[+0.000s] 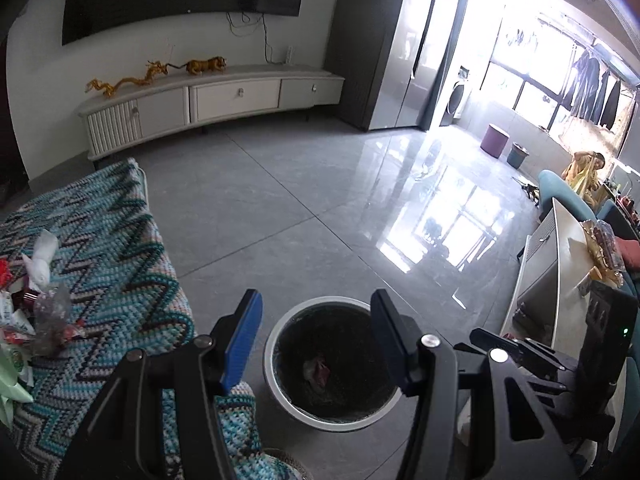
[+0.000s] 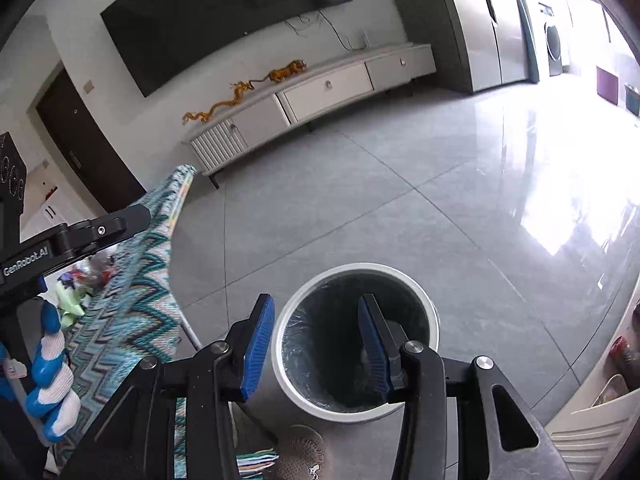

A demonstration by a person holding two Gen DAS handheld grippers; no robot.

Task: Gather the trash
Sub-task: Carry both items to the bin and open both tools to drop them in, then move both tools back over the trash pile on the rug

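both tongs (image 1: 316, 336) (image 2: 316, 344) open over bin (image 1: 280, 392)

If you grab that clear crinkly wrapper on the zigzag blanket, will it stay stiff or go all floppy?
Probably floppy: the clear wrapper looks thin and crumpled, so it would likely squash between the fingers. It seems very light. Its shiny film might be slippery, and it lies among other wrappers on the blanket, so neighbours could shift too.
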